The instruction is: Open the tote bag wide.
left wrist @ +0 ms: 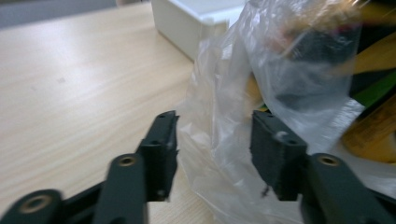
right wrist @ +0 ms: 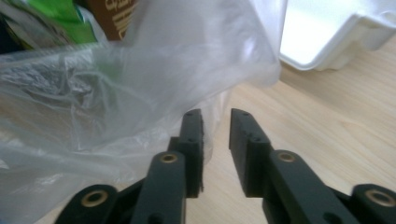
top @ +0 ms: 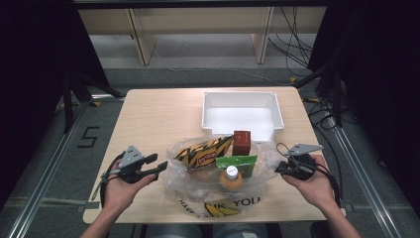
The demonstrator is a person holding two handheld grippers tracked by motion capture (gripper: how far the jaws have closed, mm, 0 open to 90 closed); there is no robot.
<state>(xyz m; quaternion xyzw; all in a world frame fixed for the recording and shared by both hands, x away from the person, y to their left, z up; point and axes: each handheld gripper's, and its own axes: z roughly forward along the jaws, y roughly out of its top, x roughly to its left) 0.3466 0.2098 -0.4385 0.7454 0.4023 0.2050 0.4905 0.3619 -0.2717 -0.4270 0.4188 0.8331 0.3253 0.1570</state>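
Both grippers are flanking the clear crinkled plastic bag (top: 218, 173) of snacks: left gripper (left wrist: 214, 140) is standing spread around a fold, right gripper (right wrist: 216, 140) slightly parted beside the film; pinch the rim edges squarely before pulling apart.

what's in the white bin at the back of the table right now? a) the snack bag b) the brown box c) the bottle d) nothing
d: in the high view the white bin shows a bare white floor, while the brown box, the yellow snack bag and the bottle all sit in the clear plastic bag in front of it.
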